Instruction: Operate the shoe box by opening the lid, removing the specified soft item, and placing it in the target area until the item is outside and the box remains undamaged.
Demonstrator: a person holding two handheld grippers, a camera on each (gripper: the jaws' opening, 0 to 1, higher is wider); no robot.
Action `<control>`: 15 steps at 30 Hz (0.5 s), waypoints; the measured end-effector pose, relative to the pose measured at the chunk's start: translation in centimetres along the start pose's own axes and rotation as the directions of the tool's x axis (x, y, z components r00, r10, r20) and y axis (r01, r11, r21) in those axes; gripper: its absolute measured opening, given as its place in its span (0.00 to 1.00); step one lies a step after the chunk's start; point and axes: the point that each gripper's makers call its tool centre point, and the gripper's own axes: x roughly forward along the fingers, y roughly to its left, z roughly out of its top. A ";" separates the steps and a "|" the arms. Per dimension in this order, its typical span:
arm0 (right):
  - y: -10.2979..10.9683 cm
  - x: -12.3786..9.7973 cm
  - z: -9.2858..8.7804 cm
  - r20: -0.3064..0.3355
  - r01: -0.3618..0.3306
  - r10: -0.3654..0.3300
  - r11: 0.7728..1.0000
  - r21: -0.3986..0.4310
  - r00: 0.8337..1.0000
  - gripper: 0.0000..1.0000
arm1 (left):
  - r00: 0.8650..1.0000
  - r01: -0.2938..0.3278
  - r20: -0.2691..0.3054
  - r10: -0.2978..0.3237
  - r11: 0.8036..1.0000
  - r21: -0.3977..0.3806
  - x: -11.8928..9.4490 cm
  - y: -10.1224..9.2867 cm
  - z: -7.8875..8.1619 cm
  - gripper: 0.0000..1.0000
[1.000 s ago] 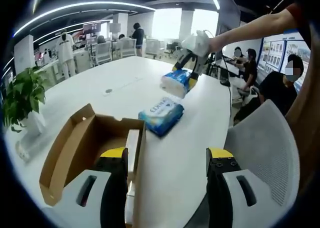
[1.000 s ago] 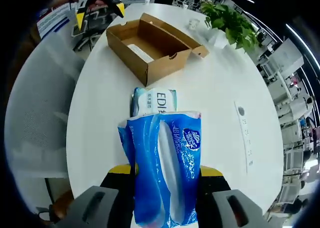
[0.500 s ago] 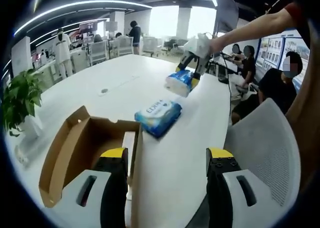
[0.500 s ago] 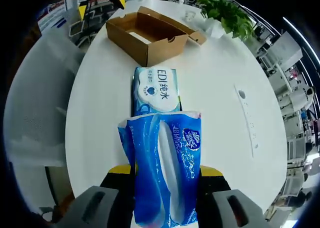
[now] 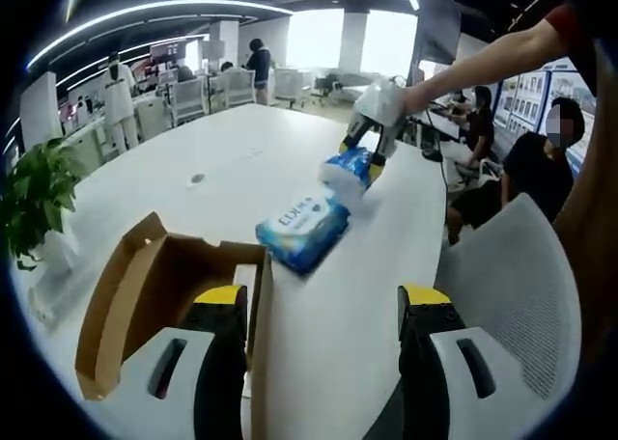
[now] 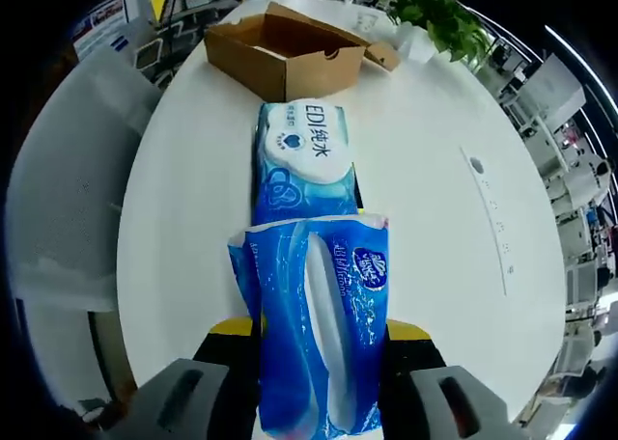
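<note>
Right gripper view: two tissue packs (image 6: pixel 307 170), one shoe box (image 6: pixel 280 52).

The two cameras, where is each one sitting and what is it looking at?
Left gripper view: rides the open left gripper by the shoe box, facing along the white table; the person's arm shows.
Right gripper view: rides the right gripper, which clamps a blue tissue pack, facing back toward the box.
Shared: box, table, wet wipes pack, potted plant.

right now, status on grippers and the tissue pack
Right gripper shut on tissue pack, low over the table. Left gripper open by the box. Wipes pack lies just ahead.
</note>
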 end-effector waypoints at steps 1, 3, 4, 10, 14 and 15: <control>0.0 0.2 -0.1 -0.001 -0.001 0.001 1.000 -0.001 1.000 0.45 | 1.000 0.000 -0.002 0.000 1.000 0.001 0.1 0.0 0.0 0.63; 0.1 0.6 -0.4 -0.005 -0.009 0.009 1.000 -0.002 1.000 0.45 | 1.000 0.000 -0.008 0.000 1.000 0.001 0.2 0.0 -0.1 0.63; 0.1 0.8 -0.6 -0.008 -0.011 0.011 1.000 -0.003 1.000 0.45 | 1.000 -0.001 -0.009 0.001 1.000 0.000 0.2 0.1 -0.1 0.63; 0.2 2.0 -0.8 -0.006 -0.026 0.026 1.000 -0.004 1.000 0.45 | 1.000 -0.004 -0.015 0.004 1.000 -0.004 0.6 0.2 0.0 0.63; 0.1 2.8 -0.7 -0.002 -0.031 0.031 1.000 -0.003 1.000 0.46 | 1.000 -0.005 -0.020 0.005 1.000 -0.006 0.7 0.1 0.0 0.63; 0.1 2.9 -0.7 -0.003 -0.032 0.032 0.999 -0.004 0.999 0.46 | 1.000 -0.005 -0.020 0.005 1.000 -0.007 0.7 0.1 0.0 0.63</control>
